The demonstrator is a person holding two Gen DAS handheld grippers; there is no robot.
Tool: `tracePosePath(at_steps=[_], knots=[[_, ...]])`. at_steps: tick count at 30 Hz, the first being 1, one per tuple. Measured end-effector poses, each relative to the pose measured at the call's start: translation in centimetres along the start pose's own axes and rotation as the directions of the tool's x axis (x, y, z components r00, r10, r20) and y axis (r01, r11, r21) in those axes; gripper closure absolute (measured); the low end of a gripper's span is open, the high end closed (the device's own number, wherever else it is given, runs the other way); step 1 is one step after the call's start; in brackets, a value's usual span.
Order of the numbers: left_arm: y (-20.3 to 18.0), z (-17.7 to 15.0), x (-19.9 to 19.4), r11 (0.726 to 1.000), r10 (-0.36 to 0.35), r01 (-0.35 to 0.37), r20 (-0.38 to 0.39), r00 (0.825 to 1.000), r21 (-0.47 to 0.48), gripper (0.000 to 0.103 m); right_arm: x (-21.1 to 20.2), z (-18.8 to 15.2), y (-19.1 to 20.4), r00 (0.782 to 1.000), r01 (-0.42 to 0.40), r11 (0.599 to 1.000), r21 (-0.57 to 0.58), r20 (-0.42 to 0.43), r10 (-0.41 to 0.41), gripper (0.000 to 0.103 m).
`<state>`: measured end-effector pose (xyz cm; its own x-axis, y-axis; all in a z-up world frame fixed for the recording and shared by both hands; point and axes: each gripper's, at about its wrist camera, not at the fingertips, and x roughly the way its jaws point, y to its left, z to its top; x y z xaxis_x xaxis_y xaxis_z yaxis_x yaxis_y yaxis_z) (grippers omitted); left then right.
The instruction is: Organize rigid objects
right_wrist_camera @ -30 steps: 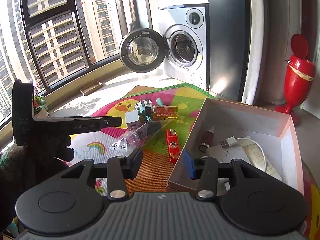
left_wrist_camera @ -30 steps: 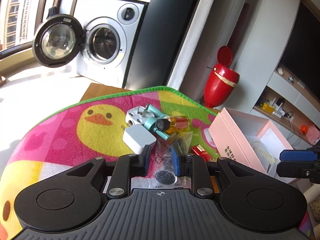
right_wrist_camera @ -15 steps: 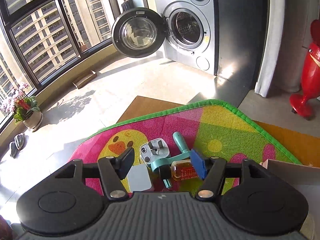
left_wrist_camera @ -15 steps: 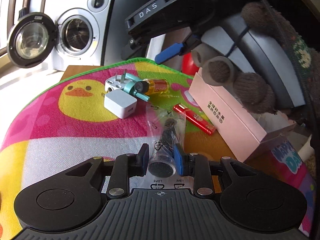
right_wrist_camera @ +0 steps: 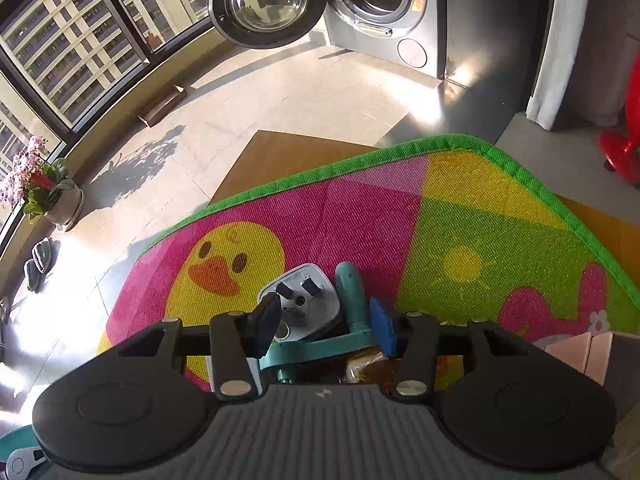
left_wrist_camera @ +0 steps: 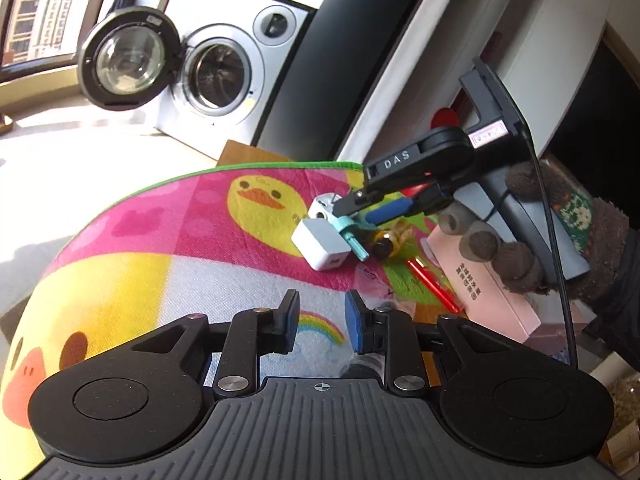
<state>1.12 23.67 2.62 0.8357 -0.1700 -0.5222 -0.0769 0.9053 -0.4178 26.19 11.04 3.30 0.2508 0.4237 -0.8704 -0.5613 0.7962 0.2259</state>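
On the colourful duck mat [left_wrist_camera: 168, 232] lie a white charger cube [left_wrist_camera: 322, 246], a grey-white plug adapter [right_wrist_camera: 298, 304], a teal T-shaped tool [right_wrist_camera: 352, 300], an amber bottle [left_wrist_camera: 390, 242] and a red lighter [left_wrist_camera: 430, 280]. My right gripper [right_wrist_camera: 326, 326] is open, its fingers straddling the adapter and the teal tool from above; it also shows in the left wrist view [left_wrist_camera: 362, 208]. My left gripper [left_wrist_camera: 322, 320] is open and empty above the mat's rainbow patch. A clear plastic bag with a dark item [left_wrist_camera: 366, 362] lies by its right finger.
A pink box [left_wrist_camera: 480, 288] stands at the mat's right edge. A washing machine [left_wrist_camera: 224, 76] with its door open is behind, and a red bin [right_wrist_camera: 624, 148] is at the right. A potted plant [right_wrist_camera: 48, 192] stands by the window.
My left gripper let go of the bagged item and pulled back left. My right gripper came down lower over the adapter and teal tool.
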Motion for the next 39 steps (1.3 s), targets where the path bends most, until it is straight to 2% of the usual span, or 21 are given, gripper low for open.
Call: tracePosePath(at_steps=[3,4,9,12,14,16,19,21,23,27,29,31,34,35,36,39], knots=[[0.5,0.4,-0.1,0.999,0.031,-0.03,0.014,0.999,-0.037,0.076,-0.8,-3.1,0.0,0.998,-0.017,1.0,-0.012,-0.06,0.016,0.071],[0.6,0.5,0.0,0.999,0.032,-0.032,0.012,0.999,-0.041,0.076,-1.4,-4.1,0.2,0.999,-0.017,0.999,-0.027,-0.043,0.015,0.071],[-0.6,2.2,1.4,1.0,0.016,-0.016,0.005,1.0,-0.001,0.075,-4.4,-9.3,1.5,0.99,-0.068,0.991,-0.112,-0.133,0.053,0.071],[-1.9,4.5,4.1,0.999,-0.013,0.012,0.022,1.0,0.03,0.075,-6.3,-11.5,2.1,0.985,-0.096,0.984,-0.149,-0.158,0.072,0.071],[-2.6,6.4,6.6,0.999,-0.015,0.014,0.038,0.999,0.044,0.075,-8.6,-12.8,2.3,0.992,-0.079,0.98,-0.185,-0.108,0.059,0.071],[-3.2,7.9,9.4,0.998,0.021,-0.024,0.053,0.998,0.059,0.075,-10.7,-13.3,2.0,0.999,-0.035,0.979,-0.203,-0.029,0.029,0.071],[-3.7,9.1,13.8,0.994,0.077,-0.077,0.002,0.997,0.08,0.075,-13.7,-13.5,1.3,0.994,0.065,0.974,-0.219,0.099,-0.044,0.071],[-3.8,9.1,15.5,0.993,0.082,-0.078,-0.046,0.996,0.087,0.076,-15.4,-13.8,0.4,0.985,0.111,0.97,-0.217,0.156,-0.078,0.071],[-4.2,8.7,15.4,0.991,0.065,-0.059,-0.041,0.997,0.117,0.076,-16.2,-12.9,-1.0,0.975,0.144,0.975,-0.172,0.195,-0.109,0.071],[-5.3,6.6,13.2,0.99,-0.038,0.051,-0.105,0.994,0.131,0.077,-14.8,-9.3,-2.2,0.968,0.18,0.978,-0.108,0.195,-0.156,0.071],[-5.8,5.0,11.7,0.985,-0.062,0.079,-0.111,0.992,0.154,0.077,-12.3,-6.6,-1.9,0.97,0.203,0.971,-0.122,0.158,-0.183,0.086],[-6.4,3.3,9.9,0.979,-0.101,0.122,-0.132,0.986,0.161,0.077,-9.4,-4.4,-1.5,0.964,0.248,0.958,-0.142,0.137,-0.229,0.089],[-6.4,2.1,8.2,0.969,-0.194,0.216,-0.169,0.966,0.124,0.077,-5.2,-1.7,-0.7,0.928,0.37,0.91,-0.186,0.123,-0.352,0.09],[-6.2,2.0,7.6,0.967,-0.204,0.223,-0.151,0.967,0.12,0.077,-3.5,-1.0,-0.4,0.908,0.418,0.882,-0.215,0.115,-0.402,0.09],[-5.9,2.1,7.1,0.972,-0.188,0.202,-0.115,0.975,0.123,0.077,-2.2,-0.6,-0.3,0.895,0.446,0.865,-0.231,0.104,-0.434,0.091],[-4.0,3.3,6.6,0.991,-0.061,0.058,0.02,0.998,0.12,0.077,-0.6,-1.0,0.2,0.886,0.454,0.848,-0.273,0.036,-0.463,0.092]])
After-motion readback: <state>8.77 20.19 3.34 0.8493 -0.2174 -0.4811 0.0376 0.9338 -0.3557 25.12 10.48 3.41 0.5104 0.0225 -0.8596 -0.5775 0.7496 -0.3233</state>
